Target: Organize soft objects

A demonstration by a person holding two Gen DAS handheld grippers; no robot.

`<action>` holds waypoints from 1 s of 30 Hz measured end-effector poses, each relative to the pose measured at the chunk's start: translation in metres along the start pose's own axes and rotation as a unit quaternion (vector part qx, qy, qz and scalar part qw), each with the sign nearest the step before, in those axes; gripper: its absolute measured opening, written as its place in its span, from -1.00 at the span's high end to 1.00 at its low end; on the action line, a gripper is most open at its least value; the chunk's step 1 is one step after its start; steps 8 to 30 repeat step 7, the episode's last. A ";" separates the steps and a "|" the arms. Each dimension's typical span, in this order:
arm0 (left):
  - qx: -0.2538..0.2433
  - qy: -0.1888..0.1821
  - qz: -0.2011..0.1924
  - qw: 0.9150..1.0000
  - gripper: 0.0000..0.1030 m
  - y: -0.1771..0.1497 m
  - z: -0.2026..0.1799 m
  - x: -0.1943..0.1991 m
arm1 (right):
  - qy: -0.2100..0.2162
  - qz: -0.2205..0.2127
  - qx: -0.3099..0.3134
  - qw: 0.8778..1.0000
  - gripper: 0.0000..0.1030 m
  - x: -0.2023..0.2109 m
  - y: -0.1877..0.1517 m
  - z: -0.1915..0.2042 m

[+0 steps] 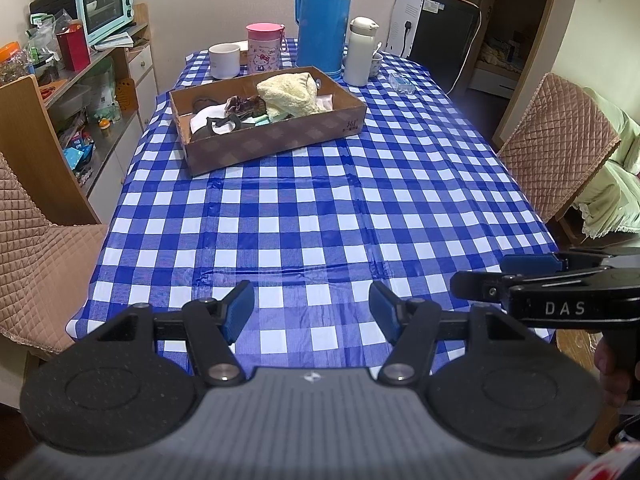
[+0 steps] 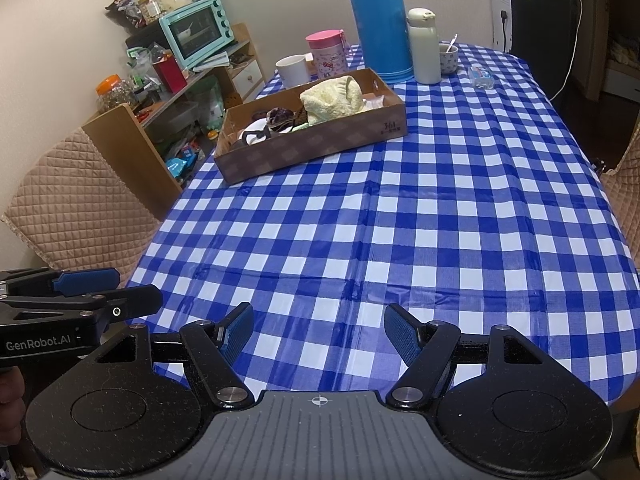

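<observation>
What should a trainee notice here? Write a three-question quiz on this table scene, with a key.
1. True or false: the yellow towel lies inside the cardboard box.
2. Which stands nearest the blue thermos? A) white bottle B) white mug C) toaster oven
3. Fill in: the jaws of the left gripper and the right gripper are both ____ and hold nothing.

Key: 1 true; 2 A; 3 open.
</observation>
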State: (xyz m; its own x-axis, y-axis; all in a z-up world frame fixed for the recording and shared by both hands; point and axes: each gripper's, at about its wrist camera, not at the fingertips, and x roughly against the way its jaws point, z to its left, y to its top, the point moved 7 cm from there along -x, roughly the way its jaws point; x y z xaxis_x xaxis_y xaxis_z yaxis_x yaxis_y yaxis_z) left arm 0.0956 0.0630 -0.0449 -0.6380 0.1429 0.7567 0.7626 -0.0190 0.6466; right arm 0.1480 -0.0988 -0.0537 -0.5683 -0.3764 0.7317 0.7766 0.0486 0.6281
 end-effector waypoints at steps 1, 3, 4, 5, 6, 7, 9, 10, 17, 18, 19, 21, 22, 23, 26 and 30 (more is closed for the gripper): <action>0.000 0.000 -0.001 1.000 -0.19 0.002 -0.001 0.000 | 0.000 0.000 0.000 1.000 -0.40 0.000 0.000 0.000; -0.001 0.000 -0.003 1.000 -0.19 0.005 -0.001 -0.001 | 0.000 0.000 0.000 1.000 -0.40 0.000 0.000 0.000; -0.001 0.001 -0.003 1.000 -0.19 0.007 -0.001 -0.001 | 0.000 0.000 0.000 1.000 -0.40 0.000 0.000 0.000; -0.001 0.001 -0.003 1.000 -0.19 0.009 -0.001 -0.002 | 0.000 0.000 0.000 1.000 -0.40 0.000 0.000 0.000; 0.000 0.002 -0.003 1.000 -0.19 0.010 -0.001 -0.003 | 0.000 0.000 0.000 1.000 -0.40 0.000 0.000 0.000; 0.001 0.002 -0.002 1.000 -0.19 0.010 -0.001 -0.003 | 0.000 0.000 0.001 1.000 -0.40 0.000 0.000 0.000; 0.001 0.002 -0.002 1.000 -0.19 0.010 -0.001 -0.003 | 0.000 0.000 0.001 1.000 -0.40 0.000 0.000 0.000; 0.001 0.002 -0.002 1.000 -0.19 0.010 -0.001 -0.003 | 0.000 0.000 0.001 1.000 -0.40 0.000 0.000 0.000; 0.001 0.002 -0.002 1.000 -0.19 0.010 -0.001 -0.003 | 0.000 0.000 0.001 1.000 -0.40 0.000 0.000 0.000; 0.001 0.002 -0.002 1.000 -0.19 0.010 -0.001 -0.003 | 0.000 0.000 0.001 1.000 -0.40 0.000 0.000 0.000; 0.001 0.002 -0.002 1.000 -0.19 0.010 -0.001 -0.003 | 0.000 0.000 0.001 1.000 -0.40 0.000 0.000 0.000; 0.001 0.002 -0.002 1.000 -0.19 0.010 -0.001 -0.003 | 0.000 0.000 0.001 1.000 -0.40 0.000 0.000 0.000; 0.001 0.002 -0.002 1.000 -0.19 0.010 -0.001 -0.003 | 0.000 0.000 0.001 1.000 -0.40 0.000 0.000 0.000; 0.001 0.002 -0.002 1.000 -0.19 0.010 -0.001 -0.003 | 0.000 0.000 0.001 1.000 -0.40 0.000 0.000 0.000; 0.001 0.002 -0.002 1.000 -0.19 0.010 -0.001 -0.003 | 0.000 0.000 0.001 1.000 -0.40 0.000 0.000 0.000; 0.001 0.002 -0.002 1.000 -0.19 0.010 -0.001 -0.003 | 0.000 0.000 0.001 1.000 -0.40 0.000 0.000 0.000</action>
